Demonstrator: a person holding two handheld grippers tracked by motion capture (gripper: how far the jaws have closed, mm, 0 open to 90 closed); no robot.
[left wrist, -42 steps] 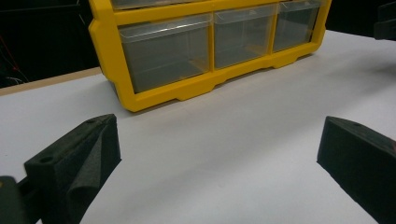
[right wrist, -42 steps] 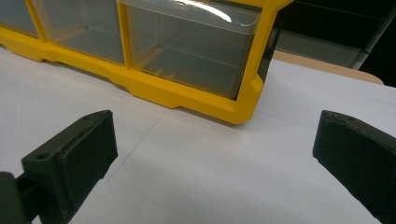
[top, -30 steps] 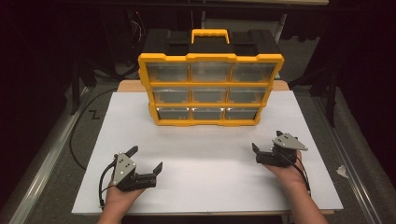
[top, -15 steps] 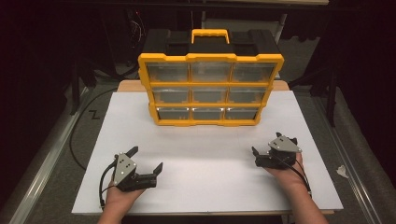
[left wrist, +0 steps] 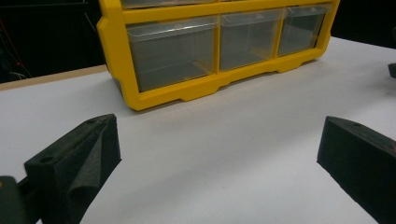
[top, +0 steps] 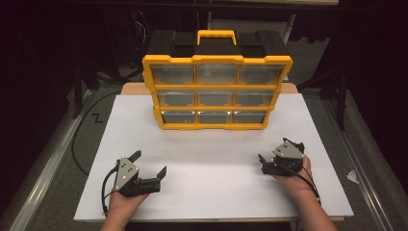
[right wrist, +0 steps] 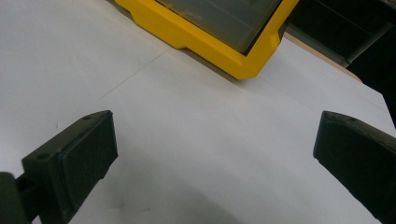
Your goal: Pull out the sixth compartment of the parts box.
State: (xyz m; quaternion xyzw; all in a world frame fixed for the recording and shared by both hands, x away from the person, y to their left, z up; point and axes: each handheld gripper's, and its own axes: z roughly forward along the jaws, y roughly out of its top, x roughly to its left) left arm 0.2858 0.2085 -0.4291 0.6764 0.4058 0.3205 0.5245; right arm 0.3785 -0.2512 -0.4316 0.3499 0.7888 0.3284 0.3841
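Observation:
A yellow organizer (top: 216,86) with a black top, a yellow handle and clear drawers stands upright at the back middle of the white board (top: 211,163). My left gripper (top: 150,161) rests near the front left of the board, open and holding nothing. In the left gripper view the organizer's bottom row of drawers (left wrist: 219,46) lies ahead of my open left gripper (left wrist: 217,140). My right gripper (top: 273,149) sits at the front right, also open and holding nothing. The right gripper view shows a lower corner of the organizer (right wrist: 215,42) beyond my right gripper (right wrist: 215,135).
The white board lies on a wooden tabletop (top: 132,89) that shows behind it. A black cable (top: 79,139) runs along the grey floor at the left. A small crumpled white scrap (top: 351,177) lies on the floor at the right. Bare board stretches between the grippers and the organizer.
The right gripper has shifted and turned slightly at the front right. The left gripper and the organizer have stayed put.

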